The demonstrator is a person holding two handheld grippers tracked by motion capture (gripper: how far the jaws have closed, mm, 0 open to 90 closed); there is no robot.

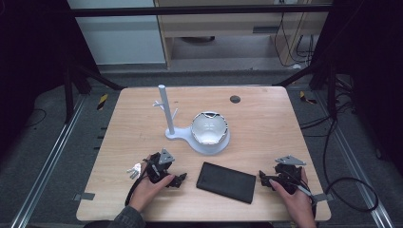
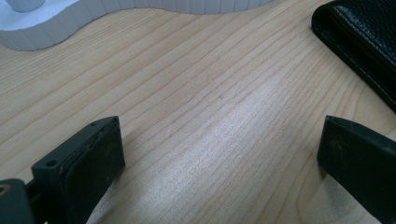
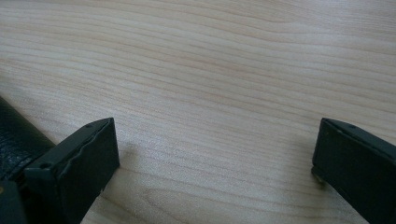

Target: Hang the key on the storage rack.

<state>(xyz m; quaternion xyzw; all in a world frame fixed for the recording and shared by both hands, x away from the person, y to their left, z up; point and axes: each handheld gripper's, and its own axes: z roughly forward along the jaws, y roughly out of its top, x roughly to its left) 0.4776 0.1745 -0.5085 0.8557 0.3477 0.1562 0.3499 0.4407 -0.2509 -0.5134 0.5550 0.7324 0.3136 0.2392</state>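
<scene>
One black leather wallet (image 1: pixel 226 182) lay flat on the wooden table (image 1: pixel 266 123), near its front edge and between the two grippers; neither gripper touched it. The left gripper (image 1: pixel 178 180) rested low on the table just to the wallet's left, held in the person's left hand (image 1: pixel 148 186); in the left gripper view its two black jaws stood wide apart with nothing but bare wood between them, and the wallet's corner (image 2: pixel 364 37) showed at the upper right, beyond the jaws. The right gripper (image 1: pixel 263 179) sat just off the wallet's right end, in the person's right hand (image 1: pixel 295 197); in the right gripper view its jaws were likewise spread and empty, with the wallet's edge (image 3: pixel 16 140) just beside the jaw at the left of that view (whether they touched could not be told). Farther back on the table stood one white stand (image 1: pixel 177 134) with a single upright post and a few short pegs; its round base end carried one white bowl-like dish (image 1: pixel 209 127). One small bunch of keys (image 1: pixel 133 170) lay just left of the left hand; one dark round hole (image 1: pixel 235 99) marked the tabletop near its far edge.
</scene>
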